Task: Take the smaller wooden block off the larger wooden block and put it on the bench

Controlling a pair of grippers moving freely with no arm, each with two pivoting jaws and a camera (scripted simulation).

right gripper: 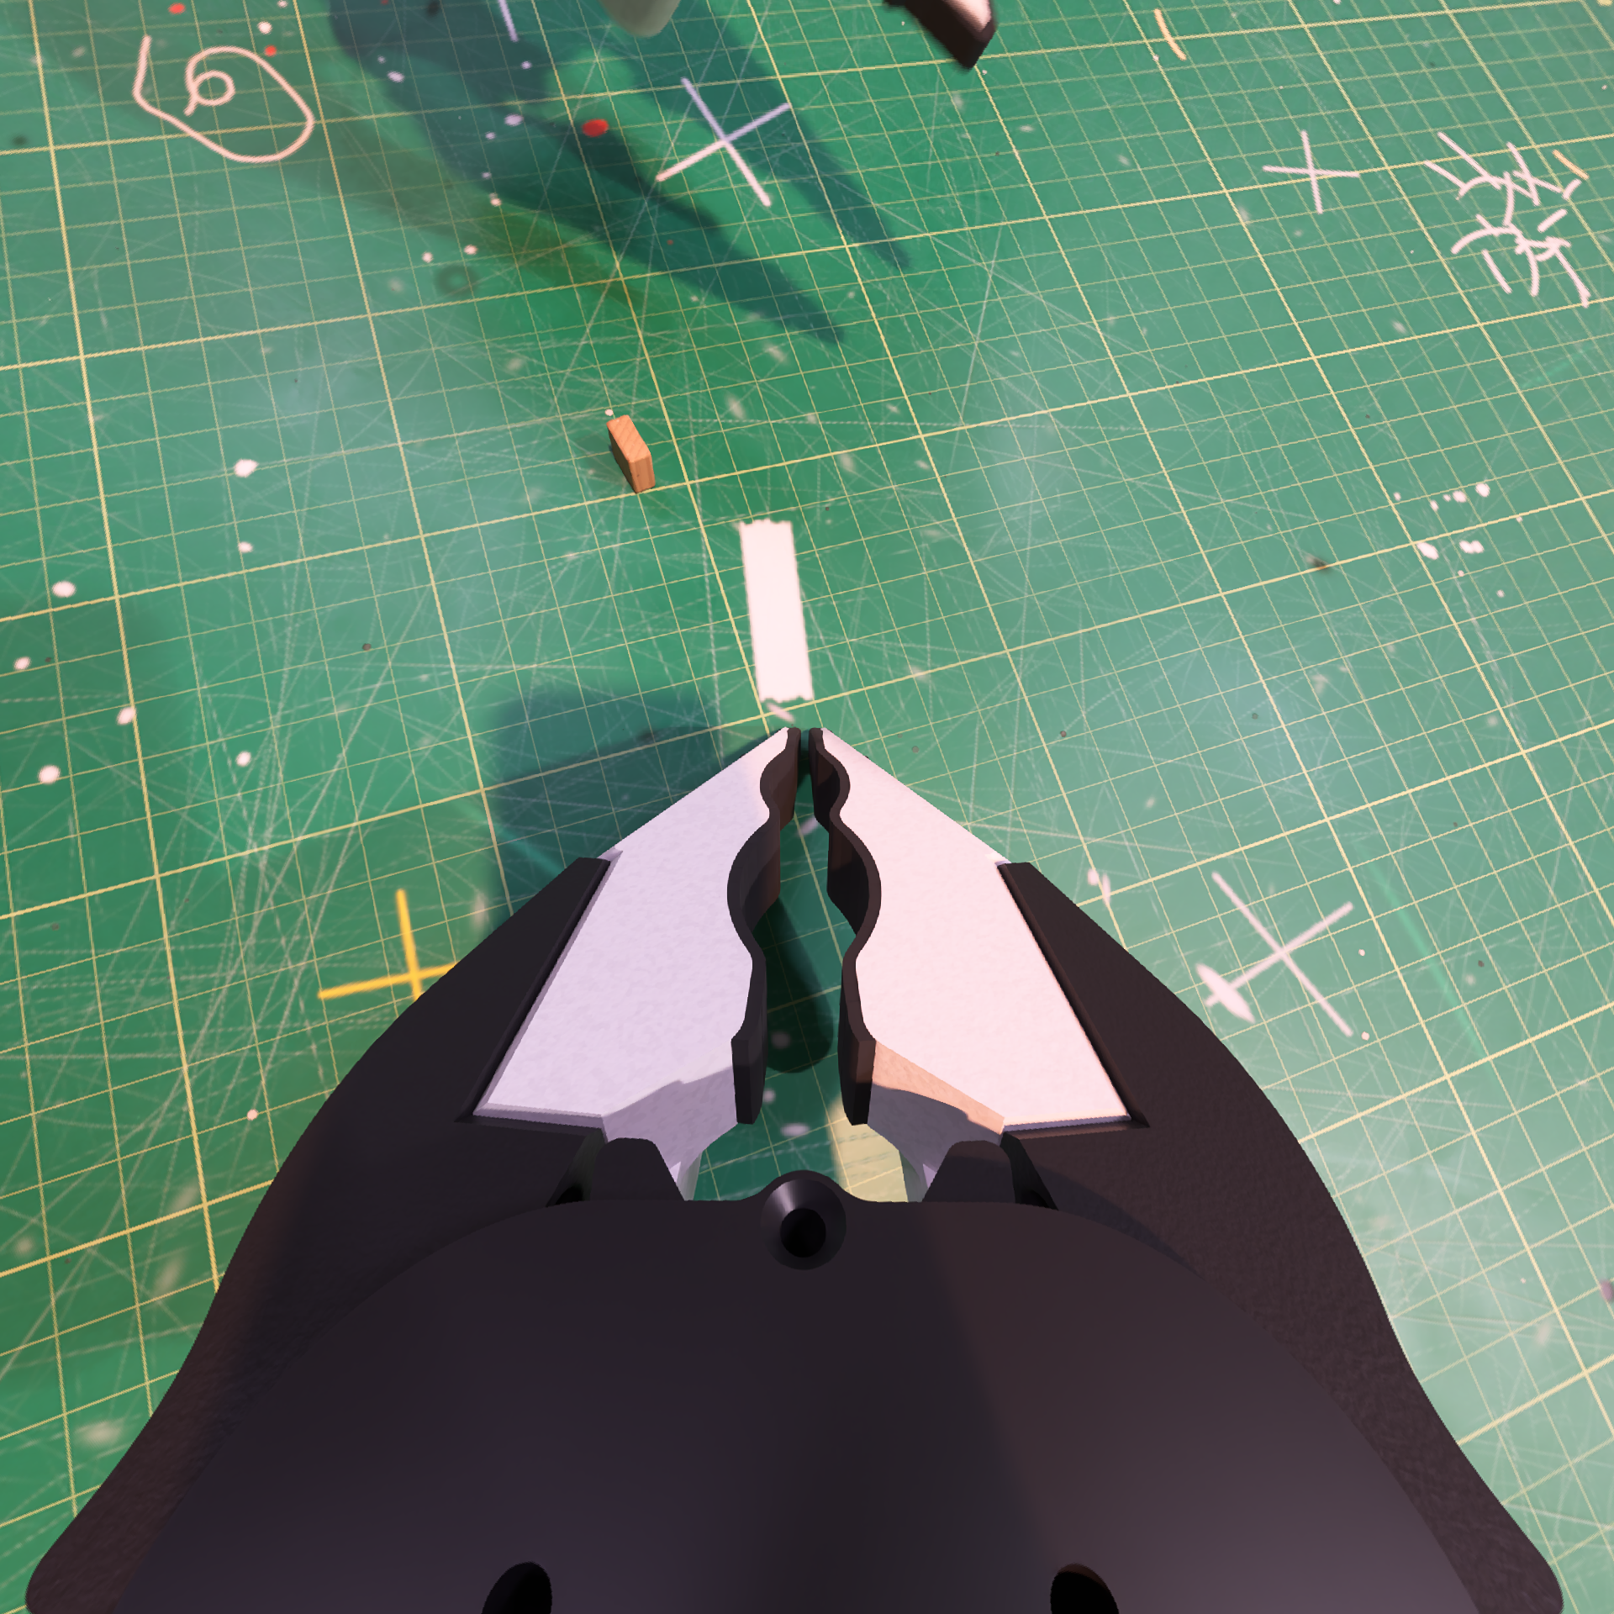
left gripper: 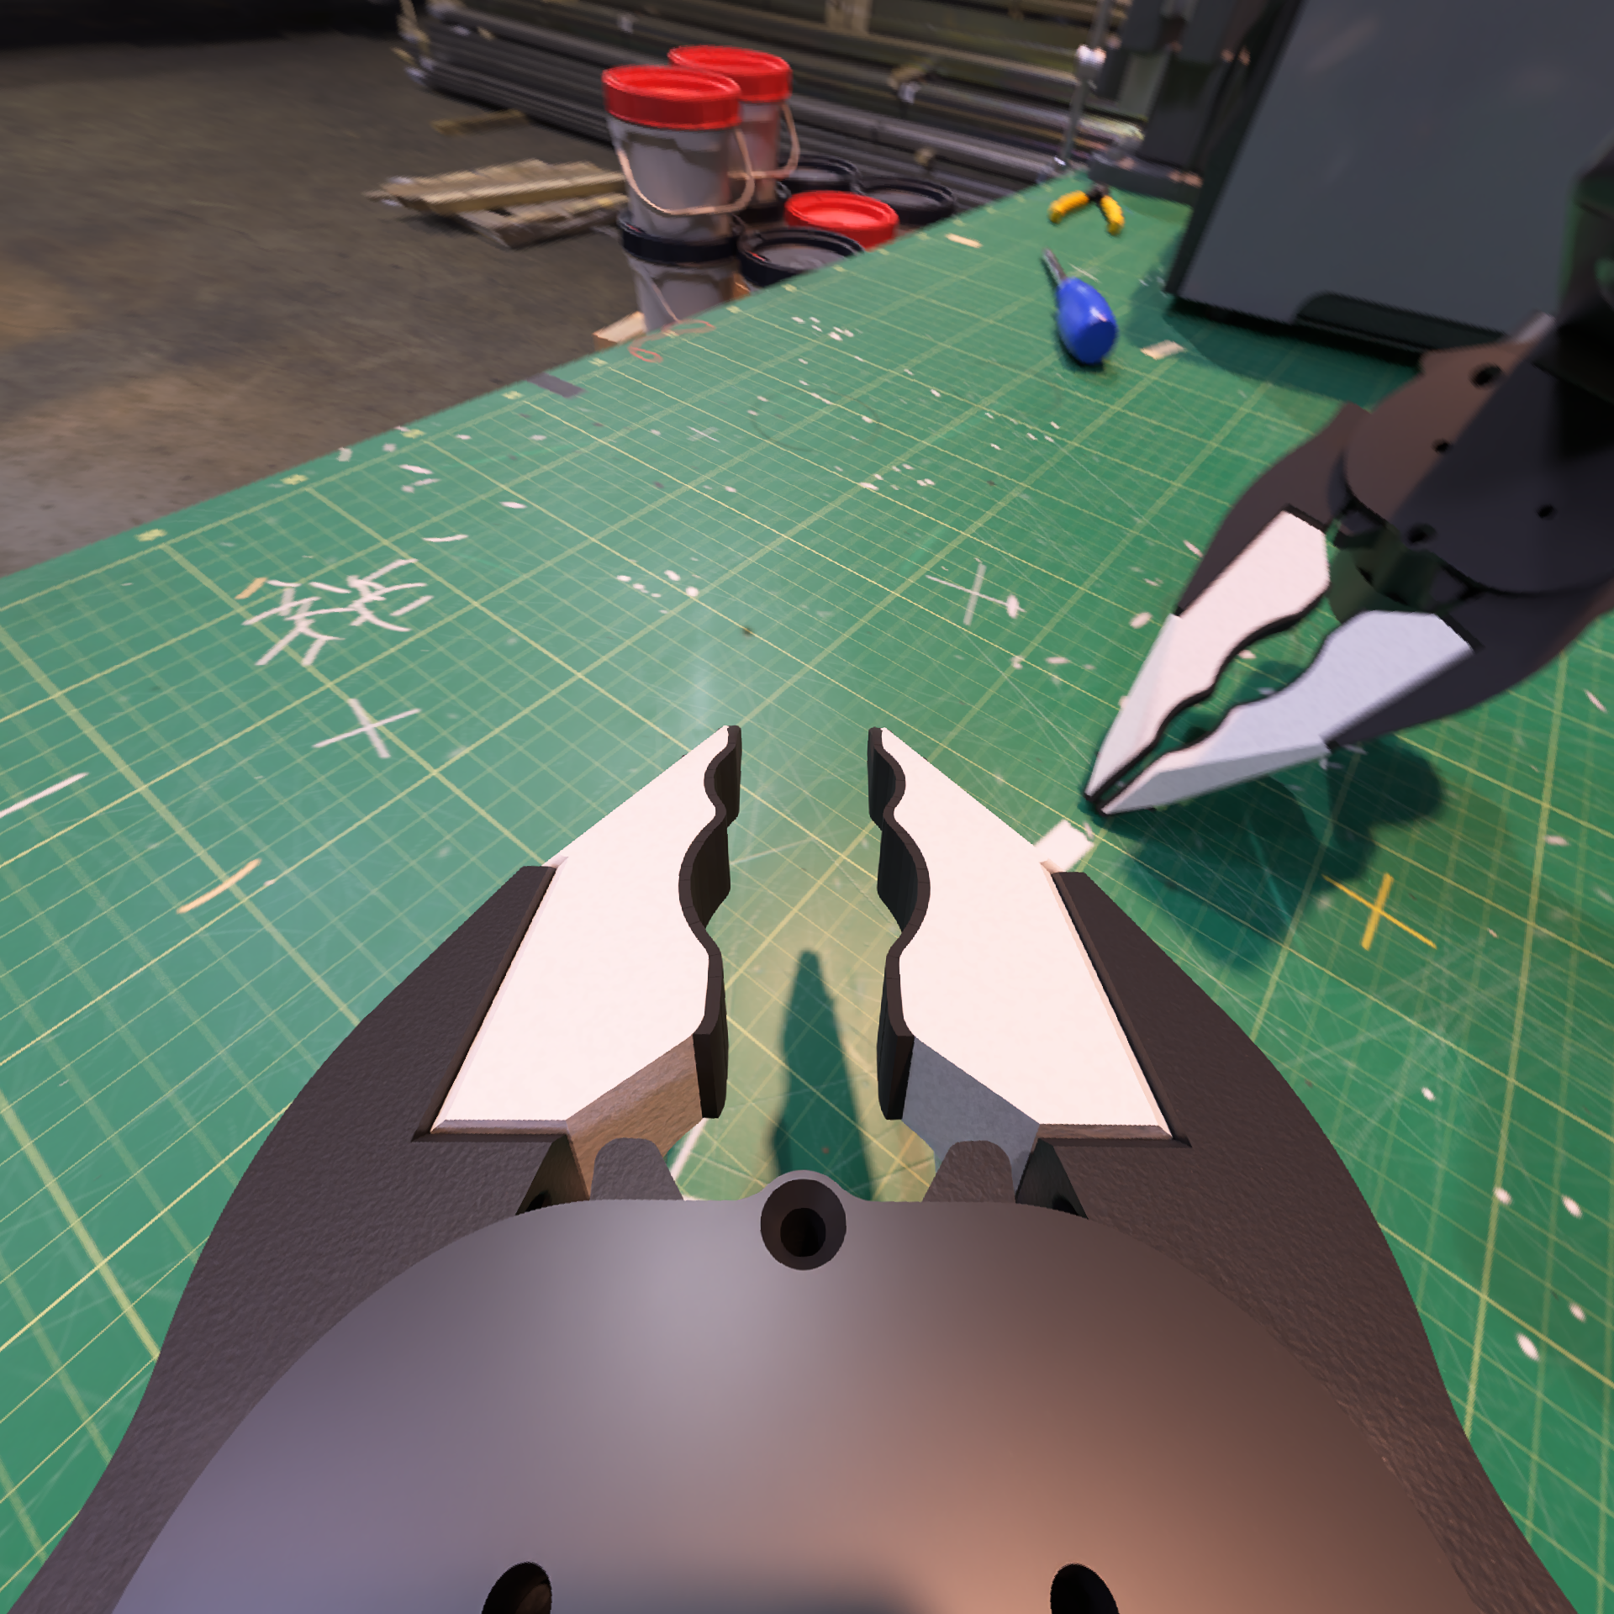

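A small wooden block lies alone on the green cutting mat of the bench, a short way ahead and left of my right gripper. That gripper is shut, with nothing visible between its fingers, tips low over the mat beside a strip of white tape. It also shows in the left wrist view, pointing down at the mat. My left gripper is open and empty above the mat. Its fingertips show at the top edge of the right wrist view. No larger wooden block is in view.
A blue-handled screwdriver and yellow-handled pliers lie at the far end of the bench beside a grey box. Red-lidded buckets stand on the floor past the bench's left edge.
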